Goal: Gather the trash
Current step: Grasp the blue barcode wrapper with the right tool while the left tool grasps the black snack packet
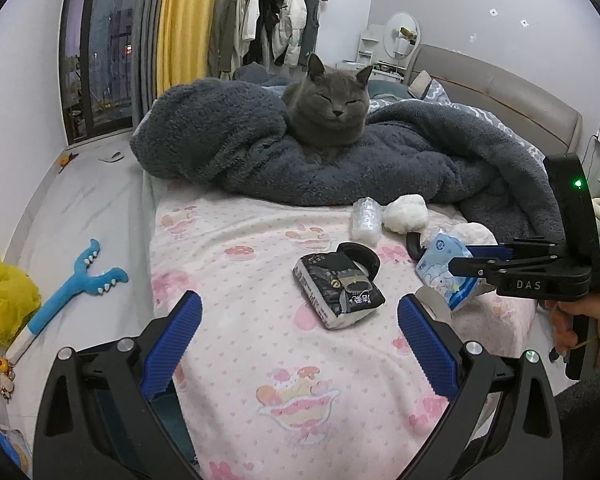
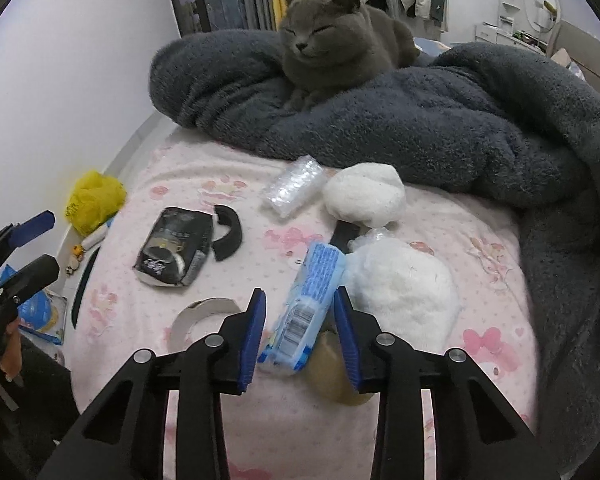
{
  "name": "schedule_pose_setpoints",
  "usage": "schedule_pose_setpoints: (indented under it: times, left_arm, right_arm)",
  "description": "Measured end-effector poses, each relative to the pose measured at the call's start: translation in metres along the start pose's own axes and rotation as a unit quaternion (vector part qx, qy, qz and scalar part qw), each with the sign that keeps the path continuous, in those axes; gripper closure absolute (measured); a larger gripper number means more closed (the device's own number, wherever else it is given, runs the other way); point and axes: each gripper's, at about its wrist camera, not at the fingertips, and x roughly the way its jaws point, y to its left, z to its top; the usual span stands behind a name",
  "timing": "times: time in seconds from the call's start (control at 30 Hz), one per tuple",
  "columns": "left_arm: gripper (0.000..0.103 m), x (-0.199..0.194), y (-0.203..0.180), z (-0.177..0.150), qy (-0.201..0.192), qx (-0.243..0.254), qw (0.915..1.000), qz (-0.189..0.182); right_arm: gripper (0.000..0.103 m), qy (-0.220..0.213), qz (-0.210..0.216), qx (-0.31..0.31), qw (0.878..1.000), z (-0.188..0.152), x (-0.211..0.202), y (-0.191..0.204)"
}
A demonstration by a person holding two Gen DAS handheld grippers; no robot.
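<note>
Trash lies on the pink bedsheet (image 2: 204, 184); the blue tissue pack (image 2: 308, 304) sits between the right gripper (image 2: 300, 332) pads, which seem to touch both its sides; the left gripper (image 1: 300, 316) is spread wide above the black packet (image 1: 338, 290); a grey cat (image 1: 328, 108) rests on the blanket (image 2: 460, 128).

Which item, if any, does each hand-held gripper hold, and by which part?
The right hand-held gripper has the blue tissue pack between its pads, across its long sides near the barcode end; firm contact cannot be told. The left hand-held gripper holds nothing.
</note>
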Motion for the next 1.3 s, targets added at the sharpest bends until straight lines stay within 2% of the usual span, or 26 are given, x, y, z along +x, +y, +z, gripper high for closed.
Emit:
schedule_pose_setpoints:
  times: [0.13,0.33,0.43,0.67,0.83,1.17,1.3]
  left_arm:
    - [0.003,0.015,0.0,0.002,0.014,-0.004,0.9999,-0.007]
    - [0.003,0.029,-0.005,0.004,0.025,-0.014,0.9993,-0.025]
    - [0.004,0.036,-0.012,0.005,0.033,-0.009,0.9991,-0.025]
    - [0.004,0.058,-0.026,0.007,0.06,-0.009,0.998,-0.016]
    - [0.004,0.075,-0.033,0.003,0.086,0.011,0.9962,0.015]
    - [0.005,0.106,-0.03,0.0,0.12,0.012,0.9919,0.041]
    - [0.014,0.116,-0.026,0.001,0.134,0.013,0.9899,0.045]
  right_arm:
    - [0.075,0.007,0.002,-0.005,1.0,0.006,0.007,0.001]
    - [0.087,0.03,-0.016,-0.021,0.999,0.012,0.02,0.004]
    - [0.093,0.024,-0.015,-0.021,0.999,0.014,0.019,0.003]
    - [0.093,-0.013,0.006,-0.01,1.0,0.02,0.001,0.0]
    - [0.093,-0.038,0.019,-0.008,0.999,0.022,-0.009,-0.001]
    - [0.093,-0.065,0.04,-0.01,0.997,0.021,-0.02,-0.003]
    - [0.093,-0.064,0.041,-0.013,0.997,0.021,-0.018,-0.002]
